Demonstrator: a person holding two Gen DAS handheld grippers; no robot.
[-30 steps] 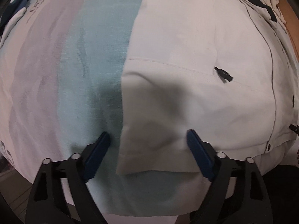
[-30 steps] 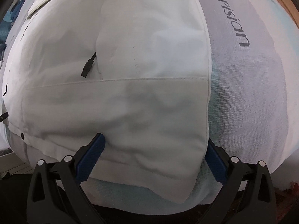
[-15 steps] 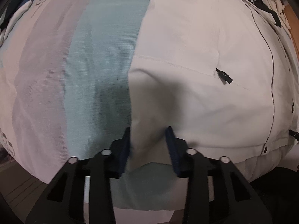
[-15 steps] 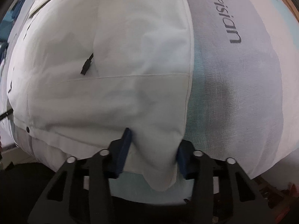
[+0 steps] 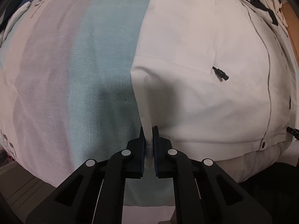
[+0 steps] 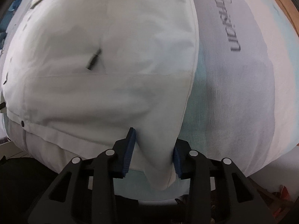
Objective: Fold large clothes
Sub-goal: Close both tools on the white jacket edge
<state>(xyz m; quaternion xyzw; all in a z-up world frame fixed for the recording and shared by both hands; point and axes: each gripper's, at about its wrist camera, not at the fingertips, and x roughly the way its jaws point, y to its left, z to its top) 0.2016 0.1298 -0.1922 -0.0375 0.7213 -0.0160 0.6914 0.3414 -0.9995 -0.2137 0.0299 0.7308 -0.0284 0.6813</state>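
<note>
Our left gripper point(image 5: 149, 137) has just been closing, and now its blue pads pinch a thin fold of the white jacket point(image 5: 196, 59) at its near corner, with almost no gap left. Our right gripper point(image 6: 153, 143) has closed too and now stands about half way in, with a thick bunch of the jacket's point(image 6: 104, 59) other near corner squeezed between its two pads. The jacket lies flat on a bed sheet point(image 5: 97, 71) with pale blue and grey stripes. A small black zip pull point(image 5: 220, 73) sits on the jacket's front, and a dark snap point(image 5: 263, 144) sits near the hem. Grey writing point(image 6: 227, 21) runs along the sheet beside the jacket.
</note>
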